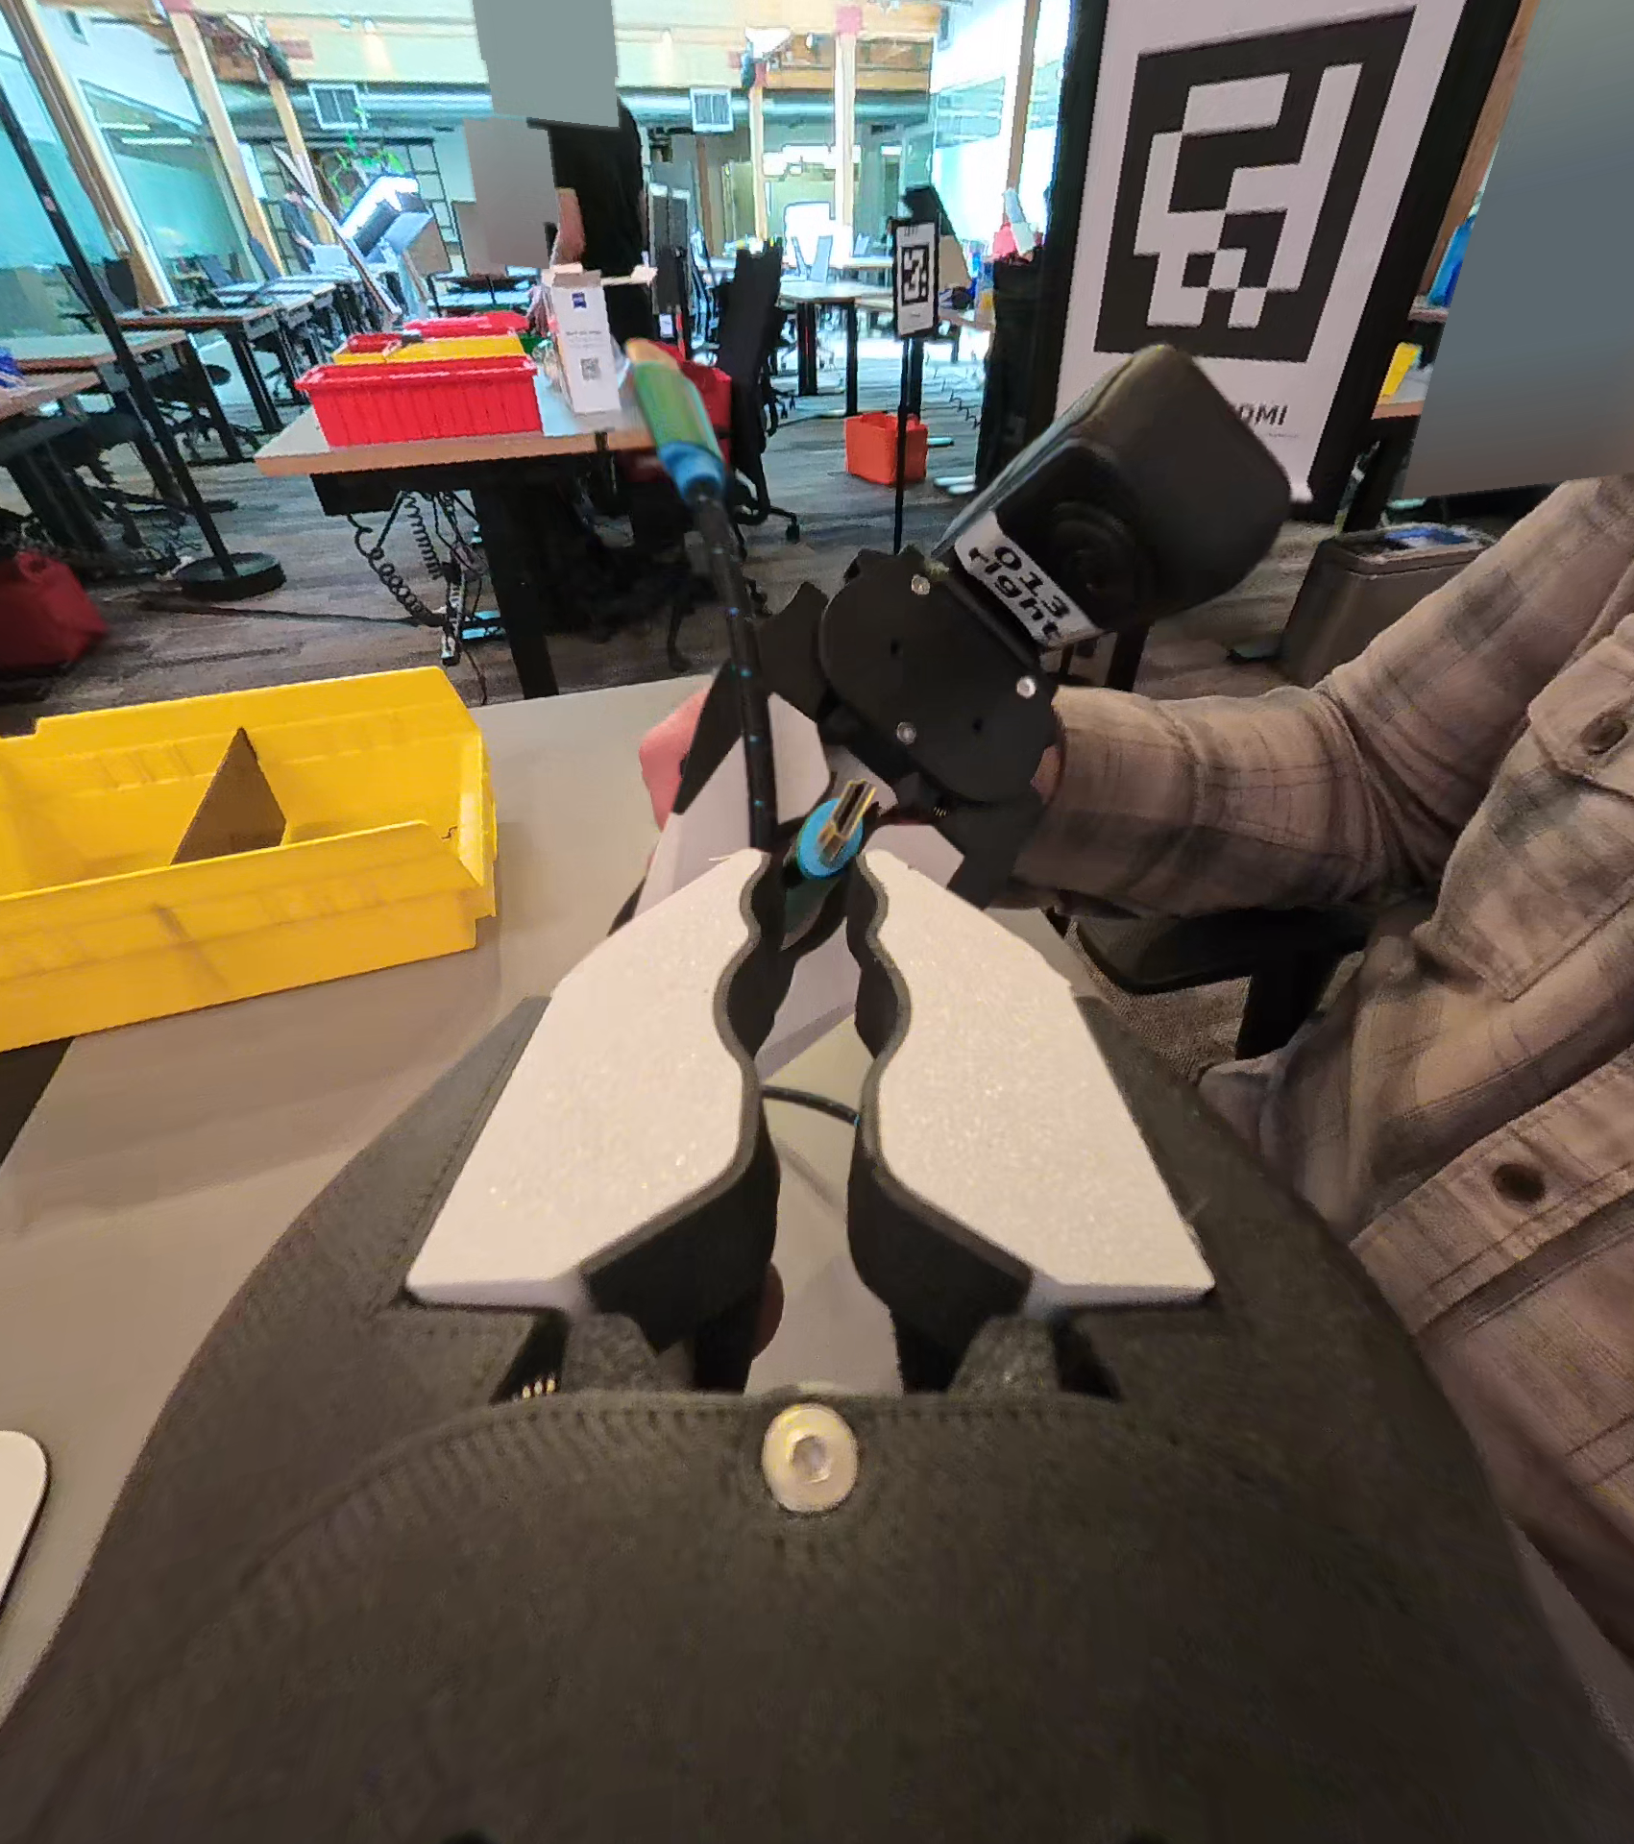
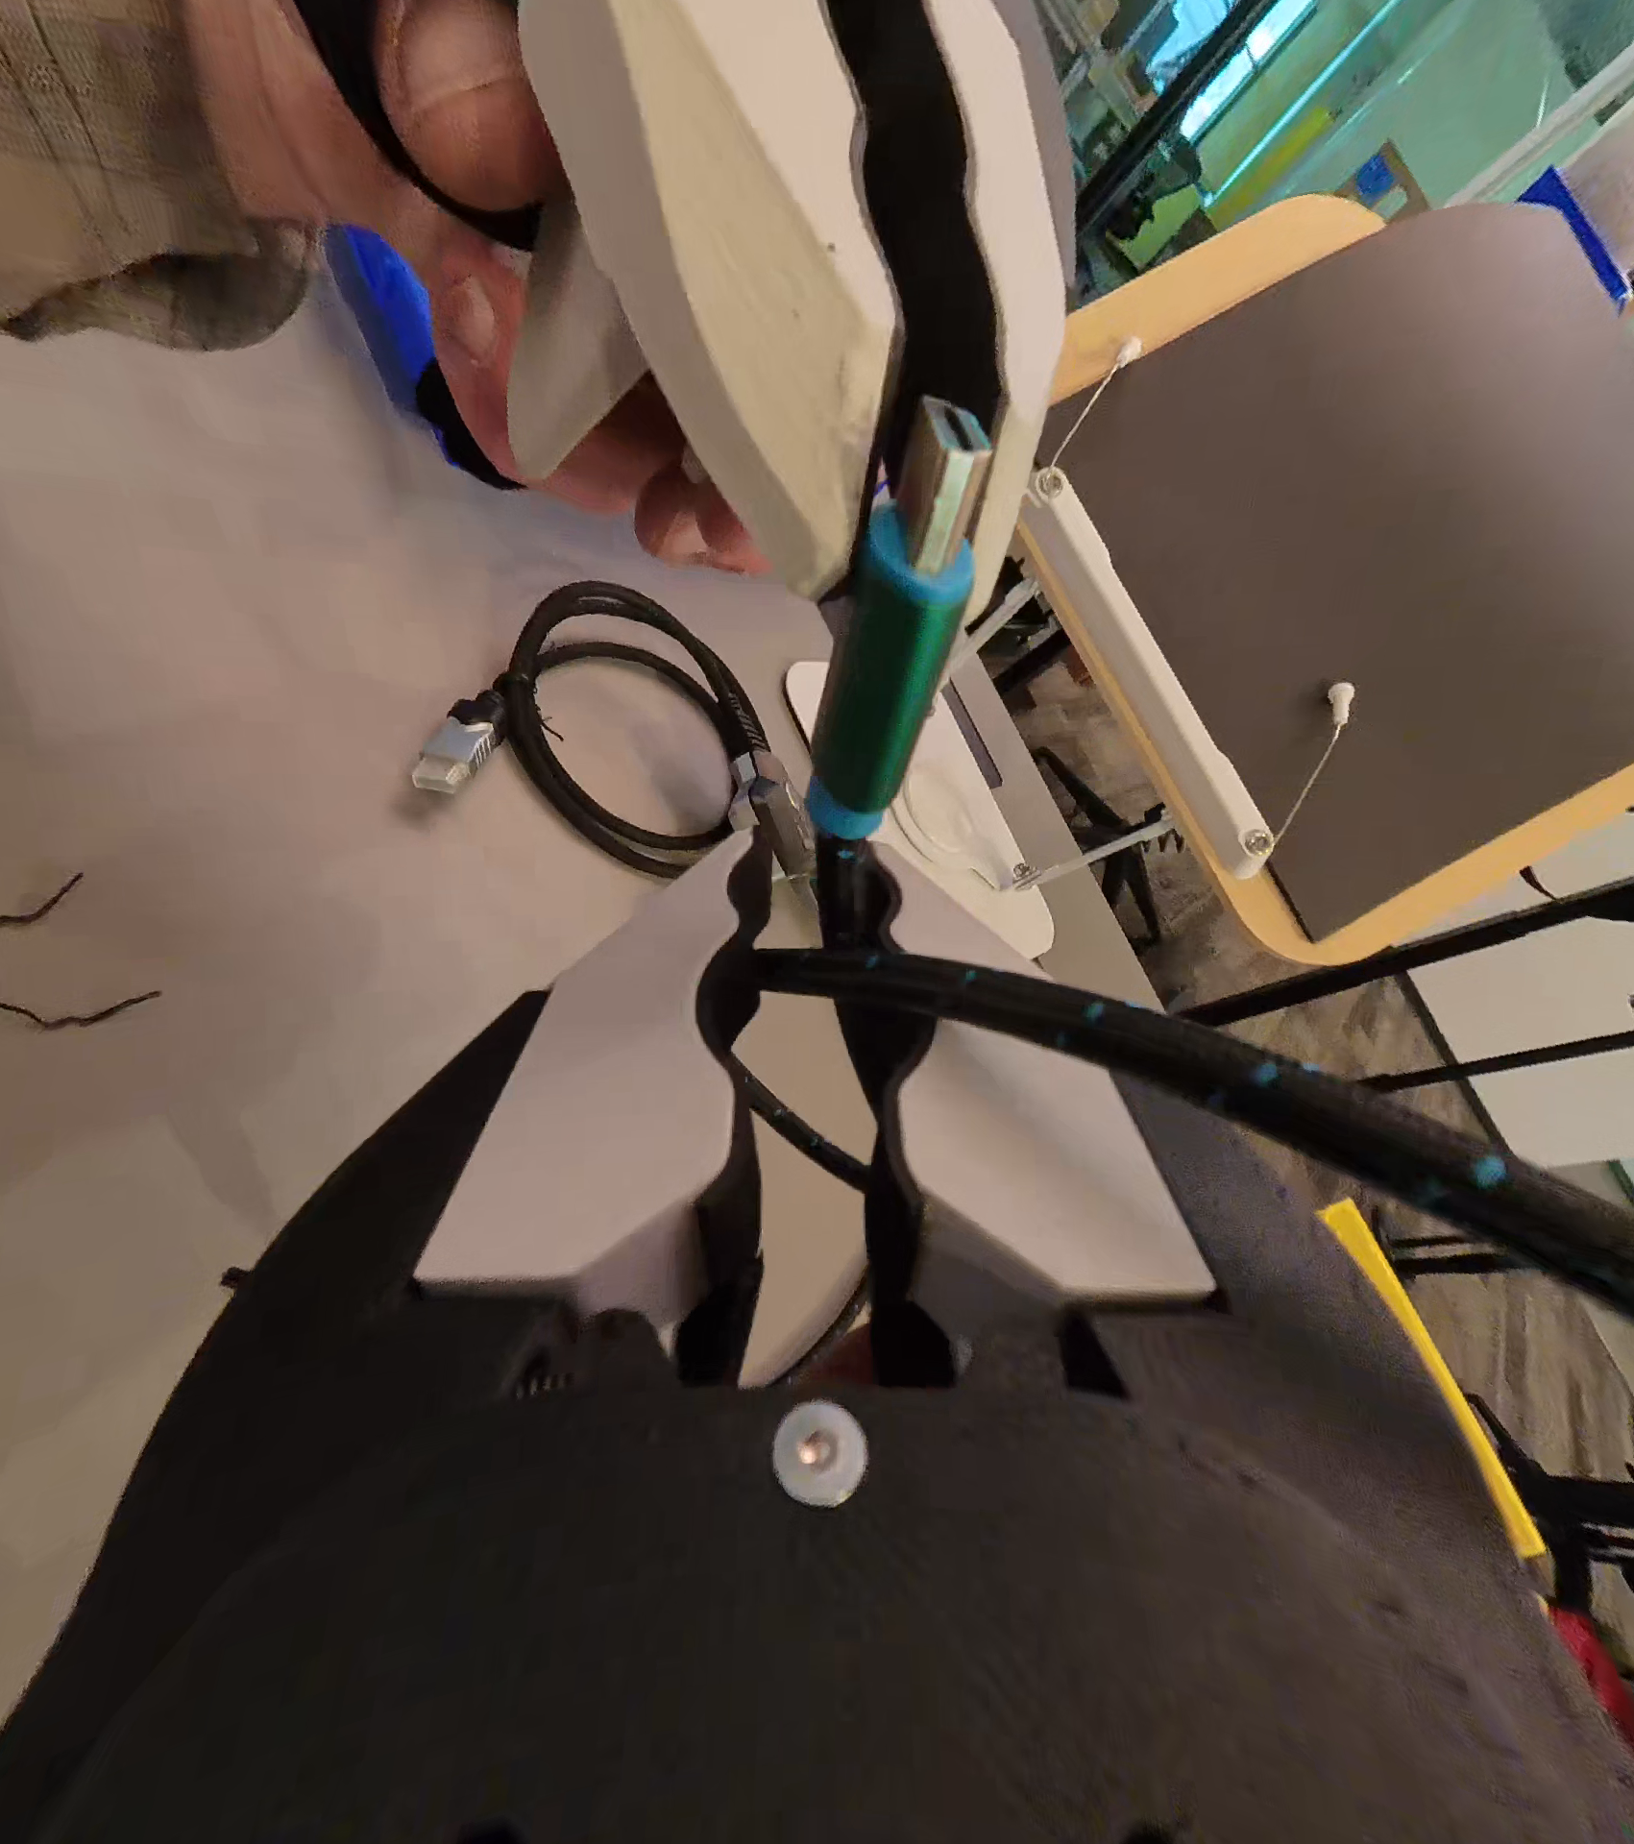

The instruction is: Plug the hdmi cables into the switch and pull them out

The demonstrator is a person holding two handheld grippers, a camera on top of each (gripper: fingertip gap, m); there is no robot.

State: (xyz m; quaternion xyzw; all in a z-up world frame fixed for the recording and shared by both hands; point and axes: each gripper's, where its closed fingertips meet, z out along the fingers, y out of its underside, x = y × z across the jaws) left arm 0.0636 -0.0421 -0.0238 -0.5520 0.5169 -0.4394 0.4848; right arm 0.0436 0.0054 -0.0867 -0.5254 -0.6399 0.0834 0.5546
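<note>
In the left wrist view, the left claw is seen narrowed onto the green body of one plug of the hdmi cable, the gold connector poking out past the fingertips. Just beyond it, the right claw is closed on the cable farther along, and the second green plug is carried high above it. A yellow bin is set apart on the desk.

In the right wrist view, the cable is pinched just beneath the second plug, whose metal end is raised against the left claw's pads. A second, grey-ended cable is left coiled on the desk. No switch can be made out in either view.

The step is judged to be preparation for plugging: the cable is held aloft by both ends, not yet inserted. For the next move, the switch must be found and one connector squared to a port before being pushed in.
</note>
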